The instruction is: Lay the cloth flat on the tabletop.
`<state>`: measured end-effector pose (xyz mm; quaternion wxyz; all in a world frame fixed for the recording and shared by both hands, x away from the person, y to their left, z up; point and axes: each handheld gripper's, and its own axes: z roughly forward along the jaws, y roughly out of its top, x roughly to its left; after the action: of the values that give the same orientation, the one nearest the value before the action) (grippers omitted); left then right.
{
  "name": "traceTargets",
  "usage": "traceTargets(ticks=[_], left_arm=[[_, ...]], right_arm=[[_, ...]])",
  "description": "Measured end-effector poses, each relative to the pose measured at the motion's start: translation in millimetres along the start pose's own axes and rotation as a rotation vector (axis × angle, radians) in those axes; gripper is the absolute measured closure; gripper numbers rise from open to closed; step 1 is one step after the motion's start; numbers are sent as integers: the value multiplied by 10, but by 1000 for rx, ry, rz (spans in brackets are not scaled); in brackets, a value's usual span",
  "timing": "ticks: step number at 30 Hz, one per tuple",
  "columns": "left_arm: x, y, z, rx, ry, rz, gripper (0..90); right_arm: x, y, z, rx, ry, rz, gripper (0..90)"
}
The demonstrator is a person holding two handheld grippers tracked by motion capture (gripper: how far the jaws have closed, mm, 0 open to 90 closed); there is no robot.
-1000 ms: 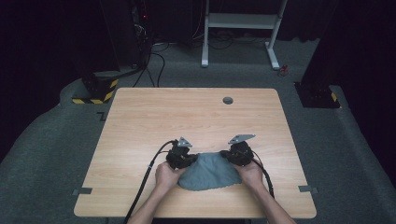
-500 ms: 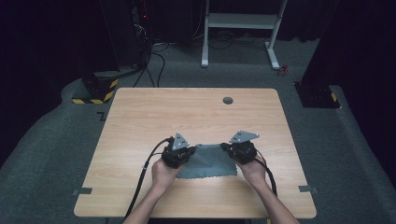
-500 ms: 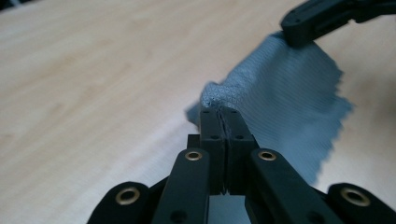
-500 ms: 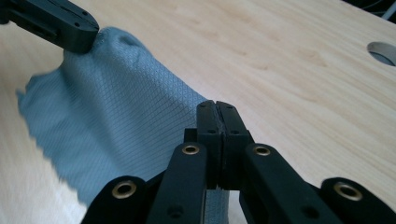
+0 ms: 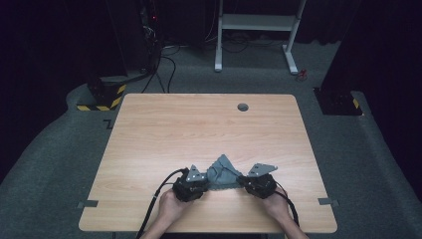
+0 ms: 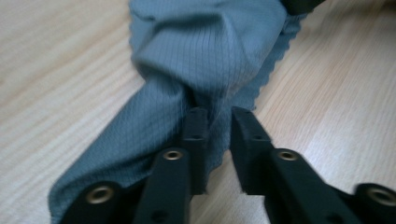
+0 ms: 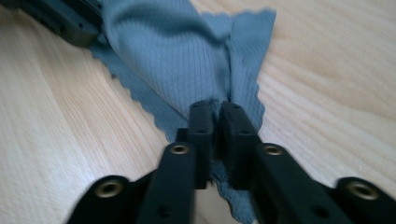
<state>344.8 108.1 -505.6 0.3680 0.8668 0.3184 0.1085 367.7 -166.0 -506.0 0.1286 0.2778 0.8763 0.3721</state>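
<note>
Grey cloth (image 5: 224, 174) bunched on the desk (image 5: 199, 129) near its front edge, strung between both claws. Left claw (image 6: 214, 122) slightly spread, fabric lying between the jaws. Right claw (image 7: 215, 116) pressed together, pinching the cloth's corner.

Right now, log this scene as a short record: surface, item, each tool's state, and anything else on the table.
surface: wooden table
item: grey-blue cloth, bunched, scalloped edge, lying near the table's front edge
left tool: jaws slightly apart with cloth between them
right tool: shut on cloth
other: round cable hole near the far edge
hands: one behind each tool, at the front edge
</note>
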Motion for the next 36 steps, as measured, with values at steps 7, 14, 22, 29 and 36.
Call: traceTargets(ticks=[7,14,22,29,36], left_arm=[[133,94,-107,-72,59,-67,647],[249,79,33,-46,95,-109,624],[302,61,130,-20,74,-119,760],[299,71,87,-34,66,-110,881],[280,93,-59,-83,83,-100,885]], right_arm=[[-77,241,-68,-60,-46,45,751],[-153,464,326,21,-67,72,676],[-243,471,571,96,-50,113,772],[-273,489,452,50,-67,91,892],[-368,499,191,-21,-105,112,891]])
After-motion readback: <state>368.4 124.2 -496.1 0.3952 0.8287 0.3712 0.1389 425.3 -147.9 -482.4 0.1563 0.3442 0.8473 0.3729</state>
